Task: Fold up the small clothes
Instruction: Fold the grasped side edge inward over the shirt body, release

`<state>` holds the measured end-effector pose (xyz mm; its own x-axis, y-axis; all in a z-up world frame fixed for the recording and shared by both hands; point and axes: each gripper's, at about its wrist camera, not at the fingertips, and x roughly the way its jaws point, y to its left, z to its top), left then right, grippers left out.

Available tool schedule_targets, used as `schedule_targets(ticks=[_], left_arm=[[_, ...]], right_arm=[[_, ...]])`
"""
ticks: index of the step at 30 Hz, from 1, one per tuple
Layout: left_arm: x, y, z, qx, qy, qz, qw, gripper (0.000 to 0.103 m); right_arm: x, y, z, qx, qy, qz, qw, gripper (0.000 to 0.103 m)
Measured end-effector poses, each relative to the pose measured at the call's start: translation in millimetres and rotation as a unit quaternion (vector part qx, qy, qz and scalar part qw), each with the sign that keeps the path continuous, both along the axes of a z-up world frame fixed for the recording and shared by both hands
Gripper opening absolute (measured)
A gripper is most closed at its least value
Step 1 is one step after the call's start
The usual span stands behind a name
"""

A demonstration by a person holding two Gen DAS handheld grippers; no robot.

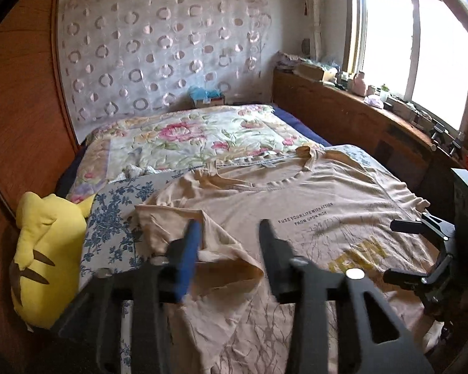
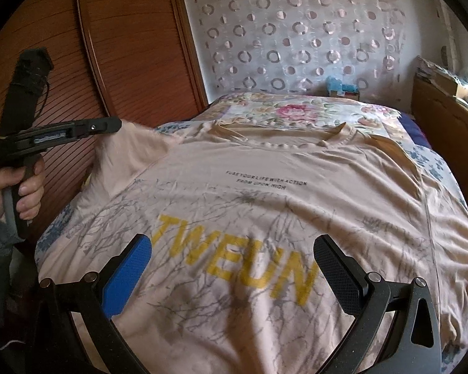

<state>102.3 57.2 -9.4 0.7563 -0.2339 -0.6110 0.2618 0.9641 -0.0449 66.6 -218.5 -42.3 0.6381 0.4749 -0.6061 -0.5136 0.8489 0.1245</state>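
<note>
- On the bed (image 2: 421, 143), I've got the beige T-shirt (image 2: 265, 205) spread face up, collar toward the far wall, yellow lettering nearest me.
- My left hand-held gripper (image 1: 231, 233) has its jaws parted around the folded-over sleeve (image 1: 221, 249); the blue pad looks to touch the cloth, but I can't tell if it's pinched.
- From the right wrist view, that sleeve hangs lifted at the left hand-held gripper's tip.
- My right hand-held gripper (image 2: 232, 249) hovers wide open over the shirt's lower half, holding nothing.
- A yellow plush toy (image 1: 46, 255) sits at the bed's left edge.
</note>
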Motion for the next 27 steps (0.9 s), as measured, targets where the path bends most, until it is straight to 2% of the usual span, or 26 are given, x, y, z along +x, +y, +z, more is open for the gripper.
schedule_targets(ticks=[2,4,7,9,14,21,24,27], left_arm=[[-4.2,4.6,0.2,-0.001,0.0,0.007,1.0,0.044],[-11.0,11.4,-2.1,0.003,-0.003,0.017,0.9999,0.058],[-21.1,24.5,-8.6,0.008,-0.009,0.037,0.9993,0.072],[-25.1,32.0,-13.8,0.005,-0.006,0.046,0.9989,0.075],[-31.1,54.6,-28.5,0.004,-0.004,0.086,0.9963,0.075],[-28.8,75.7,-40.8,-0.005,0.001,0.108,0.9941,0.075],[-26.6,83.1,-45.0,-0.01,0.007,0.119,0.9929,0.075],[-25.0,87.9,-49.1,-0.011,0.015,0.126,0.9918,0.075]], right_arm=[[-1.5,2.1,-0.4,-0.001,-0.001,-0.001,1.0,0.103],[-2.6,4.5,-0.7,-0.002,-0.003,-0.002,1.0,0.103],[-3.0,11.5,0.2,-0.006,-0.007,0.005,1.0,0.103],[-2.1,18.5,2.5,-0.012,-0.012,0.015,1.0,0.1],[10.4,33.5,12.1,-0.03,-0.02,0.048,0.998,0.091],[48.1,65.3,19.4,-0.05,-0.015,0.117,0.992,0.054],[63.3,85.0,15.9,-0.058,-0.007,0.146,0.988,0.045],[79.7,106.0,11.6,-0.058,0.004,0.169,0.984,0.043]])
